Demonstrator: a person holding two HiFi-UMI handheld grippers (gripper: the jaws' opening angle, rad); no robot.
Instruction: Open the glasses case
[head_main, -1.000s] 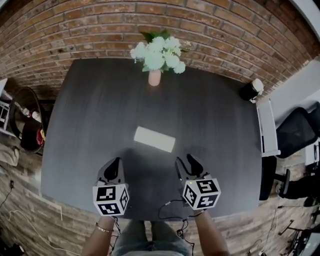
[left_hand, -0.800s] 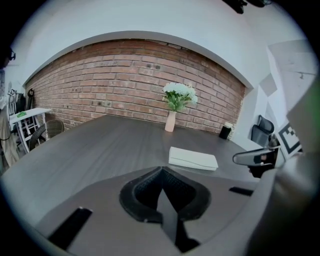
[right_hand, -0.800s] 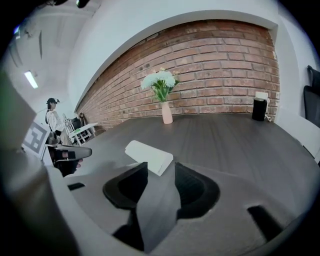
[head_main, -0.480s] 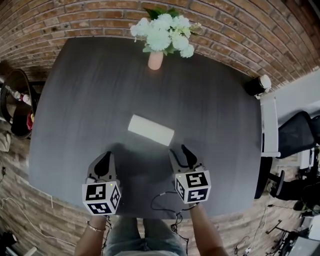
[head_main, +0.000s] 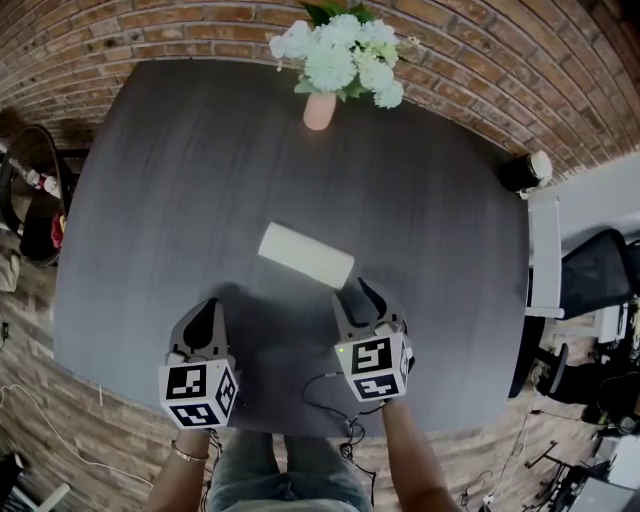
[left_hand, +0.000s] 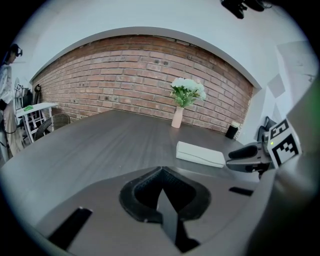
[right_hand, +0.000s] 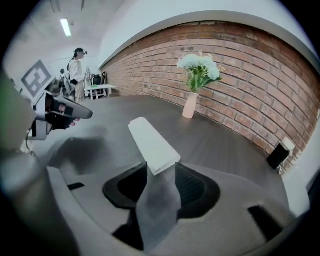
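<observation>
Nearing glasses case (head_main: 305, 253), right gripper (head_main: 354, 291) moved forward; left gripper (head_main: 205, 310) trails.

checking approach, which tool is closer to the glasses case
Right. The right tool, open, is at the near right end of the glasses case; the left tool, shut, sits short of it.

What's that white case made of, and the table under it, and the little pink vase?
The glasses case looks like matte white plastic or leatherette: smooth, no shine. The table seems dark wood or laminate, with streaky grain. The vase looks like matte pink ceramic, evenly coloured.
</observation>
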